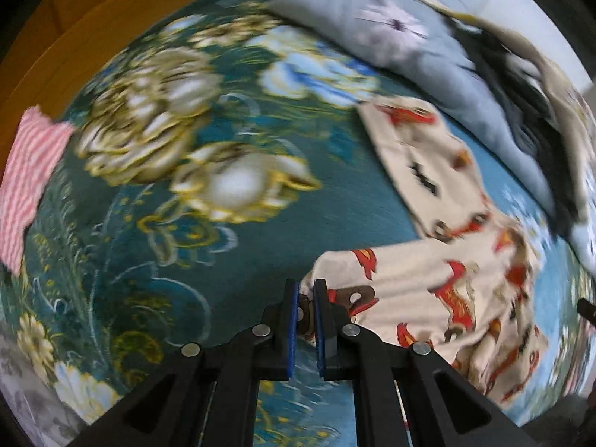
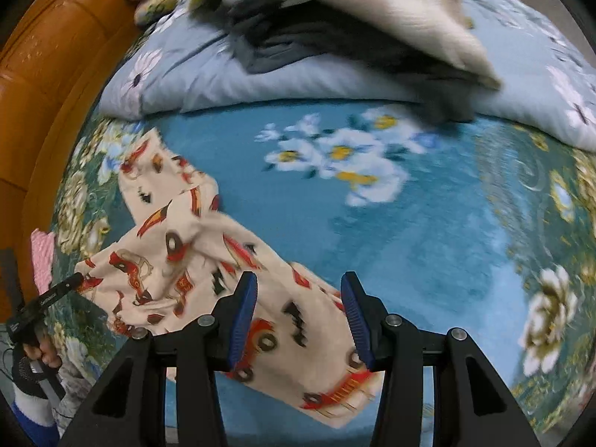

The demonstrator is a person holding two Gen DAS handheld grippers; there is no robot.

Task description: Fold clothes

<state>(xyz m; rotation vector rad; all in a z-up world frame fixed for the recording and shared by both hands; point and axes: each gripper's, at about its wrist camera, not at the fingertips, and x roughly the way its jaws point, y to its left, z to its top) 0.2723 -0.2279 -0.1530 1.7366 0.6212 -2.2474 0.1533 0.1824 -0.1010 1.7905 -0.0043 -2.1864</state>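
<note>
Garment [image 2: 178, 275], cream, printed: light, limp, drapes. My left gripper [image 1: 306, 313] pinches its edge; right gripper [image 2: 298, 316] spread above it. I'd grip hem corner, away from quilt [image 2: 298, 78].

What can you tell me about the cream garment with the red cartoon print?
The cream garment is soft, thin-looking fabric printed with red and brown cartoon cars. It lies crumpled and partly doubled over on the teal floral blanket, one part stretching toward the grey quilt. The left gripper is shut on its edge; the right gripper is open above another part.
</note>
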